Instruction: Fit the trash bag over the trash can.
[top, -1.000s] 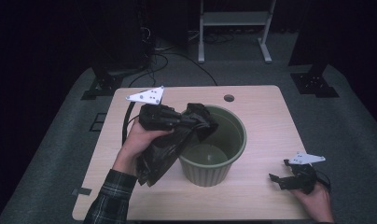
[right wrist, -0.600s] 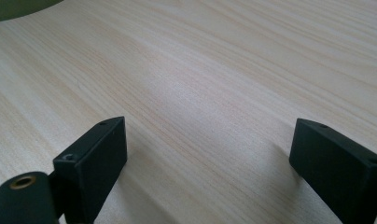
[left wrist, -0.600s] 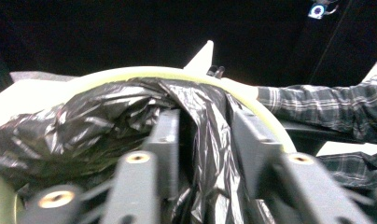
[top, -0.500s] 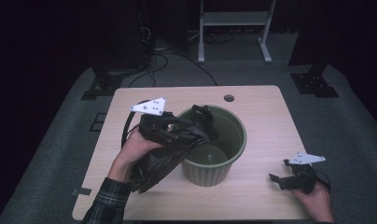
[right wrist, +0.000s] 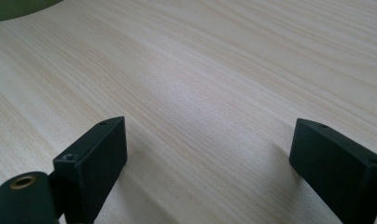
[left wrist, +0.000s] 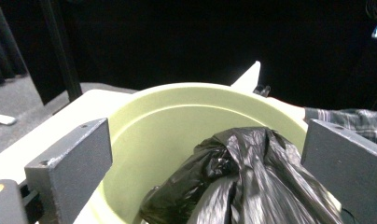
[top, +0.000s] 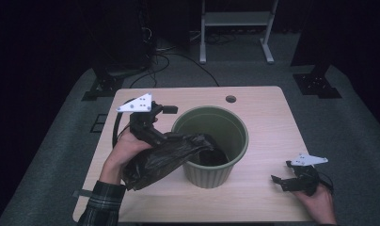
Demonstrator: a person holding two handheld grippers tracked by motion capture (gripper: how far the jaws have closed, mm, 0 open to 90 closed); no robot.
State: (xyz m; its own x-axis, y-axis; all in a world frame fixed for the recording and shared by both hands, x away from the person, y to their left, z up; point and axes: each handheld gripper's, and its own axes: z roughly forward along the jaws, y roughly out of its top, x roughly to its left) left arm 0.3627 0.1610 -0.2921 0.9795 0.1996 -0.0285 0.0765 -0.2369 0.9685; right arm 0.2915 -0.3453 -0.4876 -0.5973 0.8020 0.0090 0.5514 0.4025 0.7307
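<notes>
High view shows the black plastic bag draped over the near-left rim of the green bin. Left gripper has just been opening, bag between the jaws, unpressed. Right gripper, wide open and empty, rests right of the bin.

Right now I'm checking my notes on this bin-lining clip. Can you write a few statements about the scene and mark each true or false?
1. The black bag hangs partly over the rim of the green bin. True.
2. The left gripper is clamped on the bag. False: its jaws have just been opening and now stand wide; the bag lies between them, unpressed.
3. The right gripper rests by the table edge, open and holding nothing. True.
4. The bin lies on its side. False: it stands upright.
5. The bag lines the whole bin. False: it is bunched at one side.
</notes>
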